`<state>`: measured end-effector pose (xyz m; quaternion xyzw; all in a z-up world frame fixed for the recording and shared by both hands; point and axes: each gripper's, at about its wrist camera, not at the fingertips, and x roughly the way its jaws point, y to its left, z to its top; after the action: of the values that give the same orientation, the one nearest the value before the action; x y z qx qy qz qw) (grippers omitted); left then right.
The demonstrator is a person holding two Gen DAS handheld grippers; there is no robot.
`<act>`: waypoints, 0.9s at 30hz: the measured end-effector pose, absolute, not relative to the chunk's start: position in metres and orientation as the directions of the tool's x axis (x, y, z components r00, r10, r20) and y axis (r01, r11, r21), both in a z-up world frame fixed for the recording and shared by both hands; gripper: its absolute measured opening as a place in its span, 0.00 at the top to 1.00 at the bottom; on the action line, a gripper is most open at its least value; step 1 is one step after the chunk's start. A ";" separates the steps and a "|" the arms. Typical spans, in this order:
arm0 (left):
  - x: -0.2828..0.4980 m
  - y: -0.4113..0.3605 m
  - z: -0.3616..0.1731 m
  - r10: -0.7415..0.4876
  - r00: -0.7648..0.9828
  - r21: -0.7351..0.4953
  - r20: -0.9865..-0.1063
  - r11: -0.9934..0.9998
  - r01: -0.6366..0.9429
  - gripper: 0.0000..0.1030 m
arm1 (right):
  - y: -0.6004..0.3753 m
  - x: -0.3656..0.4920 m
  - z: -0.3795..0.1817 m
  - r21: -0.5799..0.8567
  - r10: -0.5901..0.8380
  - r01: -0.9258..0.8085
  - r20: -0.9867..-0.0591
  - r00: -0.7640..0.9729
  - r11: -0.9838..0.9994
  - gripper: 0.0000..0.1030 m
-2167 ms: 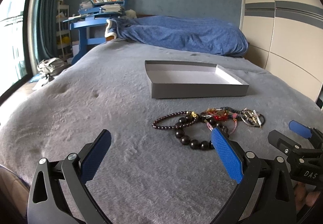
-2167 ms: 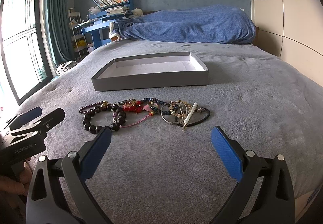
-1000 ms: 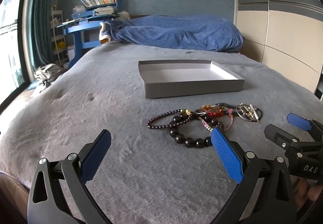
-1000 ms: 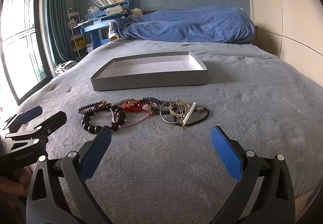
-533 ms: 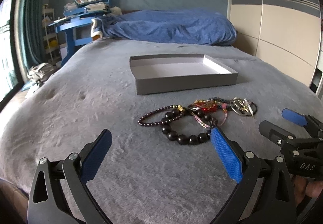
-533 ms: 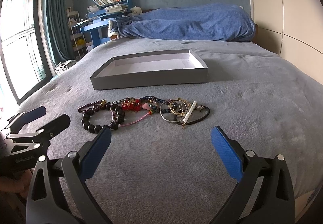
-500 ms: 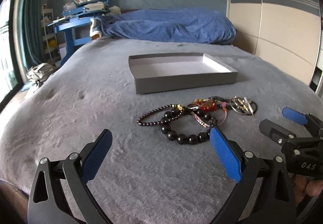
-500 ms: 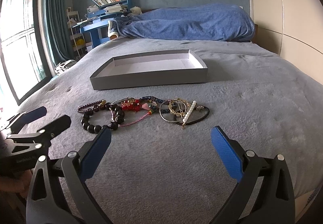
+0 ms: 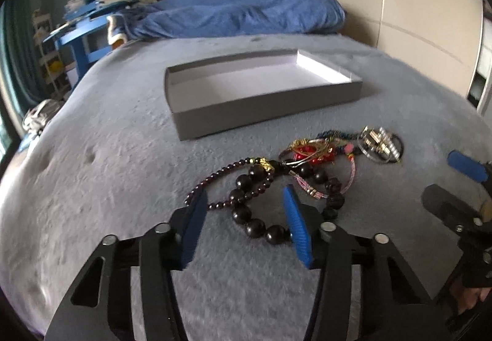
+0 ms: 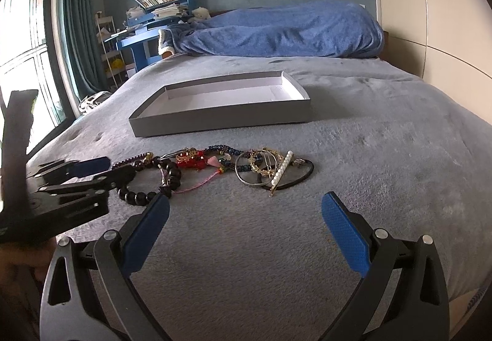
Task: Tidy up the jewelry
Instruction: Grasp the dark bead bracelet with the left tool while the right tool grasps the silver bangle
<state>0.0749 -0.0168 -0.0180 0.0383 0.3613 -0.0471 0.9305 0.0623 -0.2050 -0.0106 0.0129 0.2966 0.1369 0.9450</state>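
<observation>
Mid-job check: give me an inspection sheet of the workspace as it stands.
Surface: grey bedspread.
Job's things: empty grey tray; jewelry pile in front of it, large dark bead bracelet at its left end, pearl hair clip at its right end.
Clutter: nothing seen.
Tools: left tool closing around the bracelet, pads not yet pressing; right tool open, holding nothing.
Cables: nothing seen.
Surroundings: blue blanket, blue desk, window.

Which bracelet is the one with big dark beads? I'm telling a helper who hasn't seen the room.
On the grey bed, before the shallow grey box, lies a row of jewelry. The big-bead bracelet is near its left end, its beads far larger than those of the thin purple strand overlapping it.
</observation>
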 end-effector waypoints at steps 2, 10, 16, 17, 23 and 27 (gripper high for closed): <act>0.082 -0.019 -0.022 -0.050 0.717 0.064 -0.695 0.989 0.130 0.57 | -0.206 0.063 -0.010 0.108 0.266 -0.249 -0.559 0.785 0.963 0.05; 0.090 -0.024 -0.022 -0.038 0.710 0.108 -0.703 0.981 0.160 0.84 | -0.216 0.071 -0.010 0.139 0.263 -0.224 -0.561 0.785 0.965 0.05; 0.090 -0.009 -0.014 -0.070 0.733 0.047 -0.677 0.989 0.138 0.88 | -0.226 0.082 -0.004 0.167 0.266 -0.208 -0.557 0.787 0.964 0.16; 0.089 -0.006 -0.011 -0.074 0.741 0.037 -0.668 0.990 0.133 0.88 | -0.229 0.086 -0.003 0.174 0.268 -0.205 -0.561 0.783 0.963 0.20; 0.085 0.019 0.004 -0.061 0.774 -0.008 -0.630 0.997 0.072 0.94 | -0.244 0.101 -0.002 0.225 0.291 -0.193 -0.586 0.757 0.955 0.39; 0.087 0.034 0.006 -0.074 0.772 -0.054 -0.632 0.997 0.052 0.94 | -0.242 0.107 -0.002 0.218 0.301 -0.211 -0.587 0.751 0.953 0.39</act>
<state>0.0867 0.0338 0.0062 -0.0164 0.3362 -0.0337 0.9410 0.1073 -0.2416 -0.0016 0.0689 0.3249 0.1372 0.9332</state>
